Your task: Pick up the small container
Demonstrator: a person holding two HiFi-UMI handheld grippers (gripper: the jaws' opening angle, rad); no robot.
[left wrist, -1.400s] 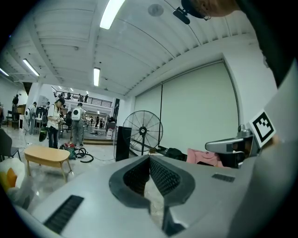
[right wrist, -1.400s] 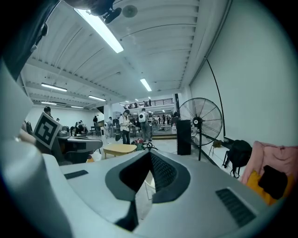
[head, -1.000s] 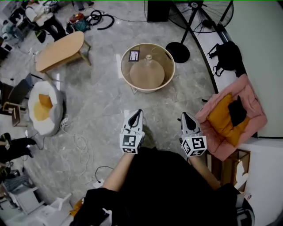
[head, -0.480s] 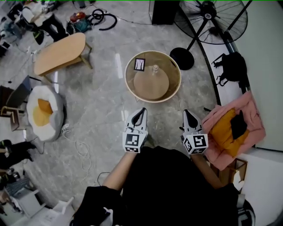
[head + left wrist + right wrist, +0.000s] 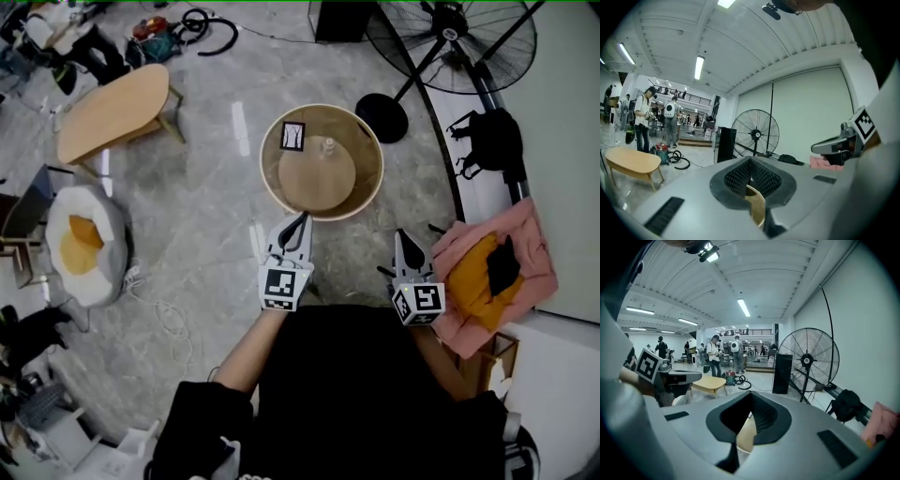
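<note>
We judge this to be the approach step, with nothing grasped yet. Our left gripper [image 5: 299, 219] has its jaws pressed together on nothing, and our right gripper [image 5: 402, 235] looks closed and empty as well. The small container [image 5: 328, 146] stands upright on the round table [image 5: 370, 187], ahead of the left gripper's tips and a little to their right. From the right gripper it sits ahead and off to the left, further away. A marker card [image 5: 293, 136] lies just beyond the left gripper's line, beside the container. The left tips hang at the table's near rim, so that gripper seems better placed. Next we would need to part its jaws, carry them over the rim, straddle the container and close gently.
</note>
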